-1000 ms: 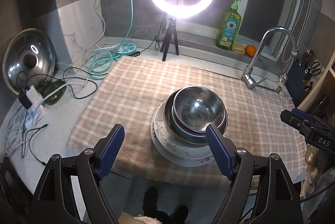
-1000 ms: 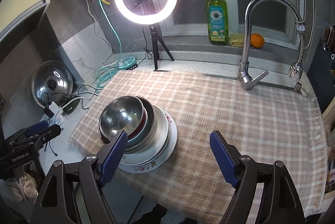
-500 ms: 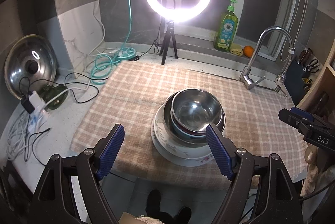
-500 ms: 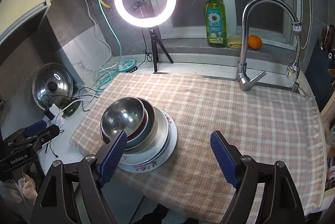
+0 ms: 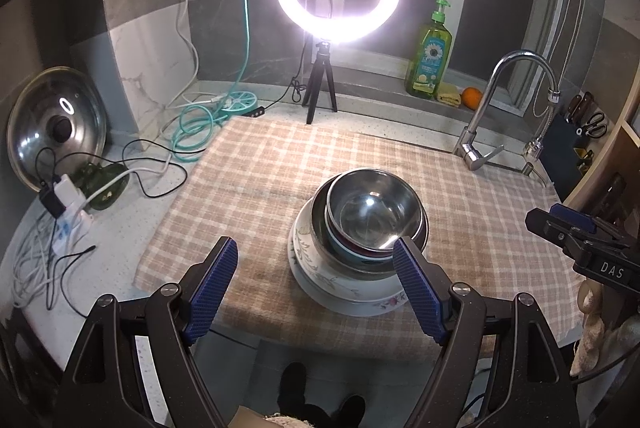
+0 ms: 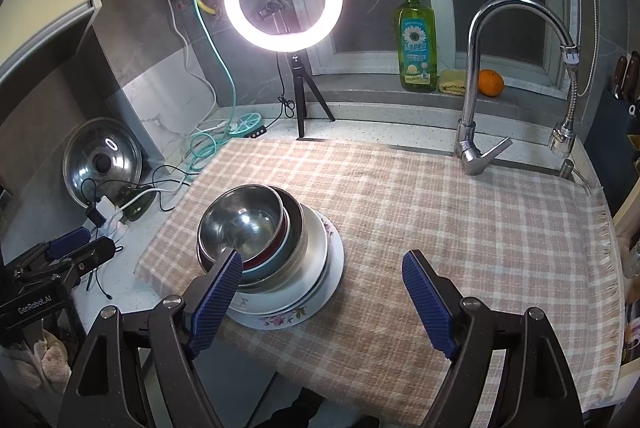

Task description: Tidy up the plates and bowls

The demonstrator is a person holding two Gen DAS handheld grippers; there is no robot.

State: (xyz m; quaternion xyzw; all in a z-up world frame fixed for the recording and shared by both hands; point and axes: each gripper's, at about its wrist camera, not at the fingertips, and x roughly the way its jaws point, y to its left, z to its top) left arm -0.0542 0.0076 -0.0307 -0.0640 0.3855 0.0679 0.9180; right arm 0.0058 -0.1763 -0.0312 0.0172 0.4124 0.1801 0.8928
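Both tools — left tool, right tool — gape empty above the stacked bowls, faucet behind.

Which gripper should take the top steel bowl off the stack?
Probably left. The left gripper is open, with the top steel bowl near its right finger. From the right gripper, also open, the bowl lies off beyond its left finger.
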